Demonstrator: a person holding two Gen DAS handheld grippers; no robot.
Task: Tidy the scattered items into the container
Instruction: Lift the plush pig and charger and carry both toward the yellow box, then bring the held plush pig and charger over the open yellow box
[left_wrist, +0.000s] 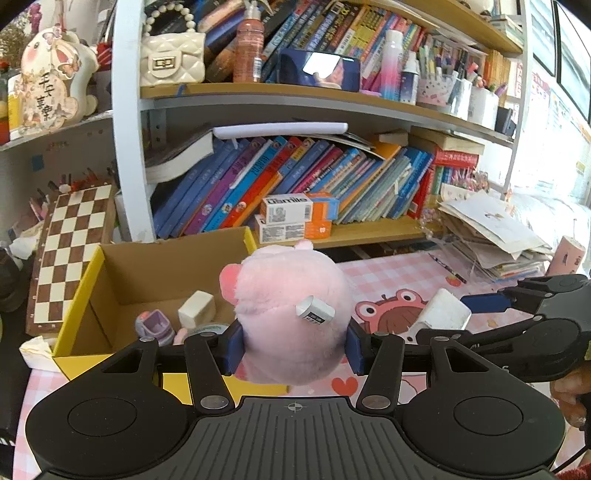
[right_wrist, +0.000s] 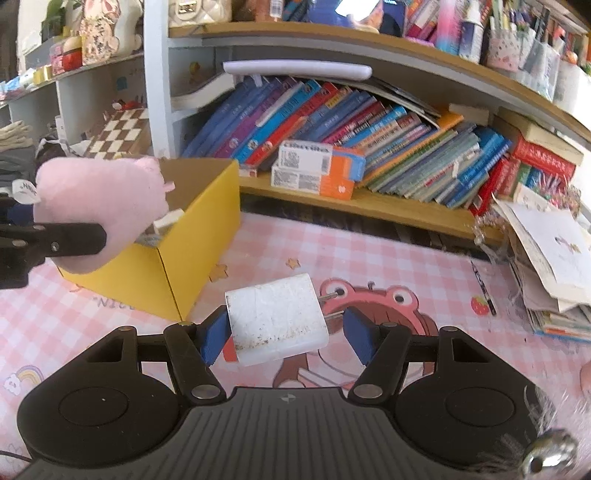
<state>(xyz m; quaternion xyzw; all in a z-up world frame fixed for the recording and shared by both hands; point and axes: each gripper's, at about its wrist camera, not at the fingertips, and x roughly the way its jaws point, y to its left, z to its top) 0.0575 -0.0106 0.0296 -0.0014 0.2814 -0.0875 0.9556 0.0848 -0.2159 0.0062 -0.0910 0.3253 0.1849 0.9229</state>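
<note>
A pink plush pig (left_wrist: 291, 317) with a white tag hangs between the blue pads of my left gripper (left_wrist: 294, 347), which is shut on it. It is just right of the near right corner of the yellow cardboard box (left_wrist: 173, 243). The box holds a white block (left_wrist: 197, 309) and a purple toy (left_wrist: 155, 326). My right gripper (right_wrist: 282, 332) is shut on a scuffed white charger plug (right_wrist: 277, 321), prongs toward the right pad, above the pink mat. In the right wrist view the plush (right_wrist: 99, 199) is at the left over the box (right_wrist: 207, 229).
A bookshelf packed with leaning books (left_wrist: 295, 177) stands behind the pink checked mat (right_wrist: 406, 258). Orange-and-white cartons (right_wrist: 317, 170) sit on its lowest shelf. A chessboard (left_wrist: 70, 254) leans left of the box. A messy paper stack (right_wrist: 554, 266) and a pen (right_wrist: 484, 288) lie at the right.
</note>
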